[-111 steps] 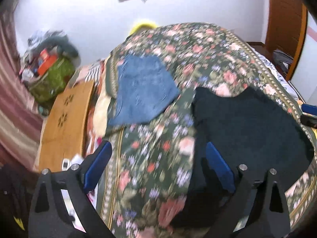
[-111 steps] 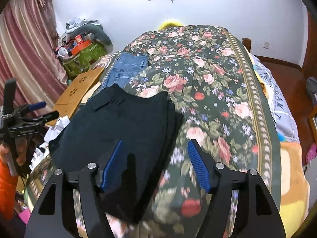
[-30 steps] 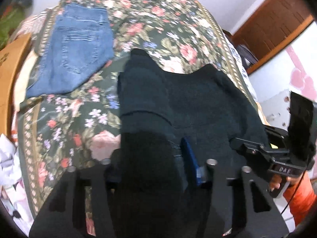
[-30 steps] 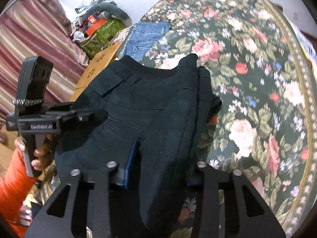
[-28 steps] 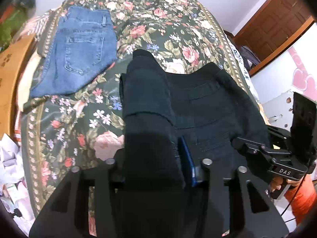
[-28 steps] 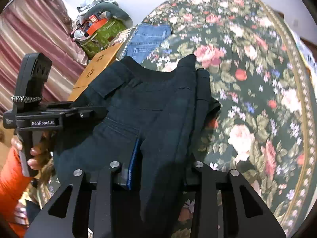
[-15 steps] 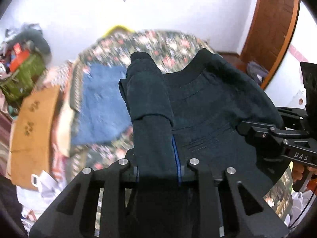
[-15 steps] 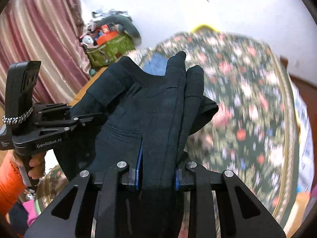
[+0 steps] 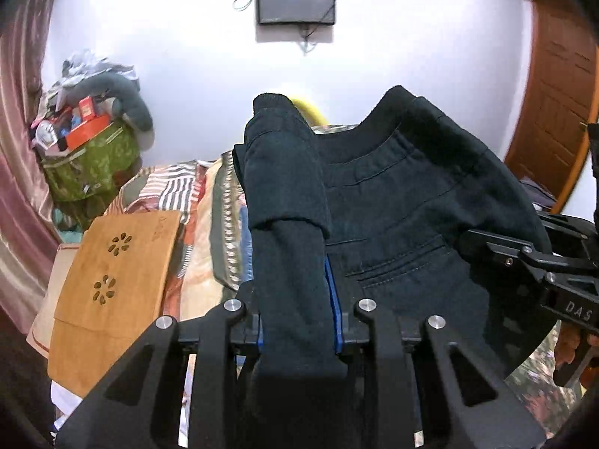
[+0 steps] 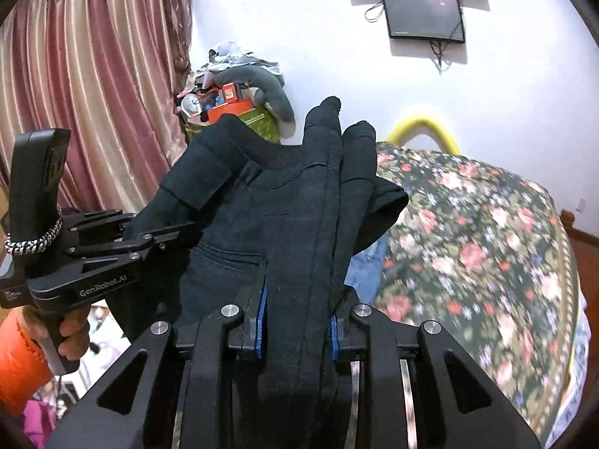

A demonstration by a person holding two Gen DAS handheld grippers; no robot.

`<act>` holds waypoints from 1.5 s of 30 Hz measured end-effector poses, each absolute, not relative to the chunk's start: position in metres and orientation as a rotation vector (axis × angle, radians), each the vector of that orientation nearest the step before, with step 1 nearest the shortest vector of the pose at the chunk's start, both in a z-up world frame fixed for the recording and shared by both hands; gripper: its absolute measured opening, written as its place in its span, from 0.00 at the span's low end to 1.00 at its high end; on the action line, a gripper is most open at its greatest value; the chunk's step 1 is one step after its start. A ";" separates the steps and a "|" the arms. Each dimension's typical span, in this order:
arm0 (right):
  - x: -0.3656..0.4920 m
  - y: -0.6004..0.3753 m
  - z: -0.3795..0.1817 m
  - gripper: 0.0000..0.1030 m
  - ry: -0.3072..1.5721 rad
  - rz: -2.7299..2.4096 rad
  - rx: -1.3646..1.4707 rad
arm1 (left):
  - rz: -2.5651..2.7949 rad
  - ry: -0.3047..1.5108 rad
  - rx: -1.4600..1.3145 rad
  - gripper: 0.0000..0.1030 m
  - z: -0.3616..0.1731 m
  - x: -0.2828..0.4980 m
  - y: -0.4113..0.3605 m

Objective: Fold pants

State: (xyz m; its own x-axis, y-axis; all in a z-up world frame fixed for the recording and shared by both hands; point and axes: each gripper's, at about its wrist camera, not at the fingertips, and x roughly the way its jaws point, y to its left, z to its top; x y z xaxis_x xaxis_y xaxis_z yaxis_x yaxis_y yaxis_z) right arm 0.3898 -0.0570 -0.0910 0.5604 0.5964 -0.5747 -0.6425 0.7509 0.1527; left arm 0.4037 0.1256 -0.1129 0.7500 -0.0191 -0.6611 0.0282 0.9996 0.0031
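The left gripper (image 9: 297,310) is seen with its jaws clamped on a folded edge of the black pants (image 9: 404,202), and the right gripper (image 10: 297,321) is likewise pinched tight on the opposite edge. The garment is held stretched between the two, raised off the floral bedspread (image 10: 486,224). A second ago it was still lying flat on the bed; now it has been lifted clear. Beyond, blue jeans (image 10: 368,265) are glimpsed, then a wooden board (image 9: 112,273), striped curtains (image 10: 93,75) and a wall-mounted screen (image 9: 295,0).
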 end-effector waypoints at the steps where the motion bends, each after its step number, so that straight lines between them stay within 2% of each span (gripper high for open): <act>1: 0.398 -0.049 -0.098 0.21 0.649 0.727 -0.080 | -0.011 0.730 0.017 0.24 -0.122 0.414 0.131; 7: 0.444 -0.012 -0.157 0.21 0.736 0.703 -0.067 | 0.051 0.805 0.022 0.24 -0.183 0.462 0.153; 13: 0.486 0.007 -0.236 0.24 0.963 0.645 -0.134 | 0.059 0.994 0.018 0.27 -0.289 0.503 0.166; 15: 0.490 0.007 -0.260 0.26 1.022 0.607 -0.191 | 0.087 1.070 -0.002 0.38 -0.324 0.510 0.170; 16: 0.492 0.004 -0.268 0.30 1.059 0.595 -0.199 | 0.083 1.057 -0.018 0.40 -0.329 0.509 0.172; 18: 0.492 -0.007 -0.271 0.30 1.094 0.605 -0.153 | 0.098 1.037 -0.034 0.51 -0.324 0.503 0.173; 21: 0.483 -0.016 -0.259 0.30 1.091 0.602 -0.170 | 0.097 1.076 -0.061 0.55 -0.318 0.498 0.181; 23: 0.468 -0.019 -0.249 0.34 1.068 0.586 -0.207 | 0.102 1.082 -0.076 0.55 -0.308 0.490 0.184; 28: 0.444 -0.039 -0.218 0.34 1.015 0.580 -0.187 | 0.149 1.012 -0.003 0.55 -0.258 0.448 0.174; 32: 0.413 -0.056 -0.167 0.34 0.896 0.593 -0.169 | 0.147 0.923 0.064 0.55 -0.204 0.413 0.157; 38: 0.346 -0.084 -0.075 0.34 0.680 0.638 -0.107 | 0.092 0.699 0.068 0.55 -0.091 0.330 0.118; 45: 0.247 -0.110 0.007 0.34 0.389 0.664 -0.077 | 0.056 0.430 0.068 0.55 0.004 0.221 0.081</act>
State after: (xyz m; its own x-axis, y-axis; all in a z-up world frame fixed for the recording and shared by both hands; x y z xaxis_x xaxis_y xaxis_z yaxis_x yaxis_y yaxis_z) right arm 0.2468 -0.1100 0.0074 0.7182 0.5856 -0.3759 -0.6142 0.7873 0.0529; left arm 0.2214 0.0809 0.0038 0.9075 0.0686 -0.4144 -0.0399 0.9962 0.0774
